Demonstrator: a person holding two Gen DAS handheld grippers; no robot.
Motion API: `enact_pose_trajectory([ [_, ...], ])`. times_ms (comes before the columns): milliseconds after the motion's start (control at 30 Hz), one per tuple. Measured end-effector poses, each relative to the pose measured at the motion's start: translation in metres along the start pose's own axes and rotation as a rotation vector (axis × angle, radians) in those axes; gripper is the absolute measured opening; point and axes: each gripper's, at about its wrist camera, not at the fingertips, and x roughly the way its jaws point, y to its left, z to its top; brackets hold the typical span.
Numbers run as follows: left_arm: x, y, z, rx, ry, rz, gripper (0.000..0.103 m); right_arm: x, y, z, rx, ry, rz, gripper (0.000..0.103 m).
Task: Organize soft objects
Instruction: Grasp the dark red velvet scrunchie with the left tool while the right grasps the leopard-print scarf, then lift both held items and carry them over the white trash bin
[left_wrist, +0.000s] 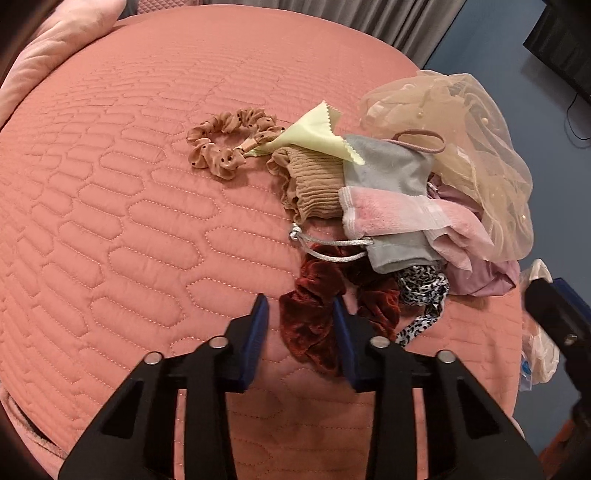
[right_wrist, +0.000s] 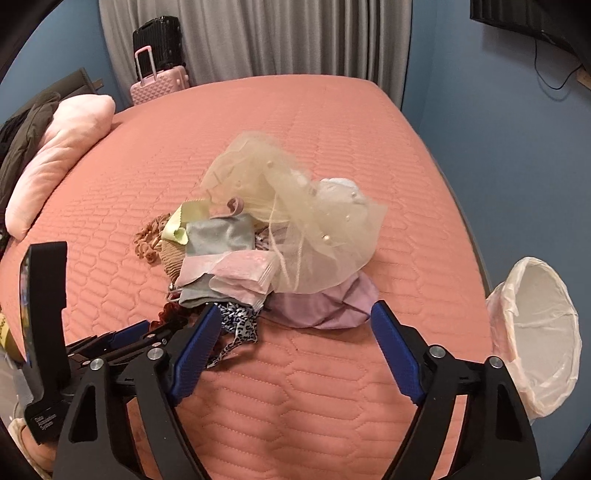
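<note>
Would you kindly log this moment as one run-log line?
left gripper: around dark red velvet scrunchie, grip unclear | right gripper: open, near lilac cloth | pile on bed unsorted

Fabric pile (right_wrist: 266, 251) on bed (right_wrist: 332, 129), right side

L wrist cam: sits behind its fingers, tilted steeply down, close over the pile of soft items (left_wrist: 406, 206) on the bed (left_wrist: 147, 184). R wrist cam: same tilt, slightly farther back, facing the curtain (right_wrist: 258, 37). Both share pile, bed, curtain.
</note>
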Motion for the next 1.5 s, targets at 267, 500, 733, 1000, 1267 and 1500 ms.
enact_pose_trajectory([
  [267,-0.022,0.008,-0.003,-0.006,-0.008,-0.057,0.015,0.046,0.024,-0.01,-0.024,0.102,0.078,0.043],
  [500,-0.037,0.014,-0.002,0.005,-0.022,-0.064,0.014,0.057,0.028,-0.017,-0.012,0.15,0.136,0.007],
  [733,-0.063,0.005,0.005,0.033,-0.06,-0.077,0.014,0.0,0.016,-0.015,-0.016,0.05,0.149,0.004],
  [1000,-0.108,-0.044,0.006,0.126,-0.154,-0.126,0.014,-0.082,-0.016,0.002,0.018,-0.115,0.15,0.004],
  [1267,-0.155,-0.122,0.007,0.261,-0.252,-0.199,0.014,-0.161,-0.069,0.013,0.071,-0.279,0.091,0.004],
  [1500,-0.173,-0.194,0.003,0.381,-0.291,-0.271,0.014,-0.216,-0.136,0.009,0.141,-0.379,-0.007,0.004],
])
